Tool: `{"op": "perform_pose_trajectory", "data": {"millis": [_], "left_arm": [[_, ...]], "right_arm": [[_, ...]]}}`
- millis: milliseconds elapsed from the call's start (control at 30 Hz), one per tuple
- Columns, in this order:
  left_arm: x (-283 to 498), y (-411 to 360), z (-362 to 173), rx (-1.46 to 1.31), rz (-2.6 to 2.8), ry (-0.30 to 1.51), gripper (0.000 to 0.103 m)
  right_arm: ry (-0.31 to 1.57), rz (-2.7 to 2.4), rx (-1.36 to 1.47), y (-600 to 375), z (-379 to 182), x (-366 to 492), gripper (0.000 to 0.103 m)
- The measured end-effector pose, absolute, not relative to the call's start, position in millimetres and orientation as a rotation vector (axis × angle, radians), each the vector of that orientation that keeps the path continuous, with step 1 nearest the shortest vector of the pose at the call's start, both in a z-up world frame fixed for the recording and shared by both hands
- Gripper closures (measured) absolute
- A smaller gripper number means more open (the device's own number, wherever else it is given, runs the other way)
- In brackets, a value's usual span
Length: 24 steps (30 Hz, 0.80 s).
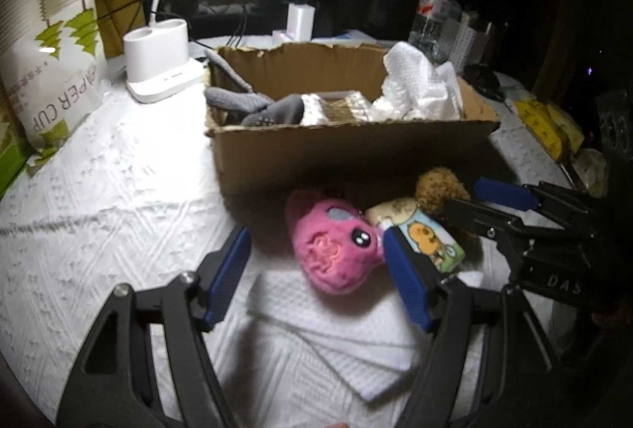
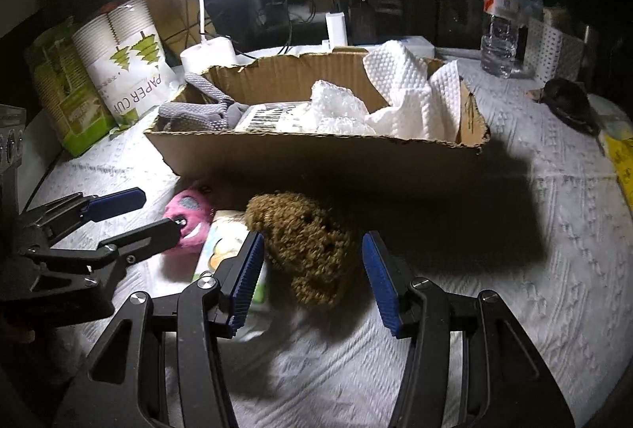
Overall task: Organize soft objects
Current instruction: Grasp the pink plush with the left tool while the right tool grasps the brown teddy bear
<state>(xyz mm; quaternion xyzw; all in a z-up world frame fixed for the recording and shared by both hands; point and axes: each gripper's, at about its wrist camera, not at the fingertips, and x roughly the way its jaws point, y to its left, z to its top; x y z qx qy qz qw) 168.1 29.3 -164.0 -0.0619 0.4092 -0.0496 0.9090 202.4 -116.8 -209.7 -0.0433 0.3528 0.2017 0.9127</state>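
A pink plush toy (image 1: 336, 250) lies on the white cloth in front of a cardboard box (image 1: 344, 155). My left gripper (image 1: 316, 261) is open, its fingers on either side of the pink plush. Beside it lies a tissue pack with a cartoon print (image 1: 427, 238) and a brown curly plush (image 2: 308, 238). My right gripper (image 2: 310, 269) is open with the brown plush between its fingers. The box (image 2: 316, 158) holds grey socks (image 1: 257, 107), a packet and white paper towels (image 2: 403, 91). The left gripper (image 2: 130, 214) shows at the left of the right wrist view.
A white lamp base (image 1: 158, 59) and a paper cup sleeve (image 1: 51, 52) stand back left. A water bottle (image 2: 500, 12) stands back right. Yellow packets (image 1: 550, 123) lie at the right. Folded white tissues (image 1: 336, 341) lie under my left gripper.
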Motion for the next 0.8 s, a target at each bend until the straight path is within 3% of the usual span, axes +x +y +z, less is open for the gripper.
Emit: {"op": "perform_pose_trajectory", "data": {"millis": [267, 433, 500, 567, 800], "left_arm": [[186, 33, -182, -0.175, -0.095, 0.917, 0.032], [184, 30, -182, -0.152, -0.107, 0.903, 0.034], [184, 27, -181, -0.152, -0.137, 0.902, 0.051], [182, 21, -179, -0.131, -0.162, 0.897, 0.06], [173, 17, -168, -0.114, -0.18, 0.863, 0.063]], "right_arm": [[0.74, 0.454, -0.073, -118, -217, 212, 0.049], [0.732, 0.467, -0.077, -117, -217, 210, 0.056], [0.73, 0.467, -0.079, -117, -216, 209, 0.061], [0.724, 0.468, -0.082, -118, -215, 206, 0.063], [0.696, 0.459, -0.081, -123, -204, 197, 0.063]]}}
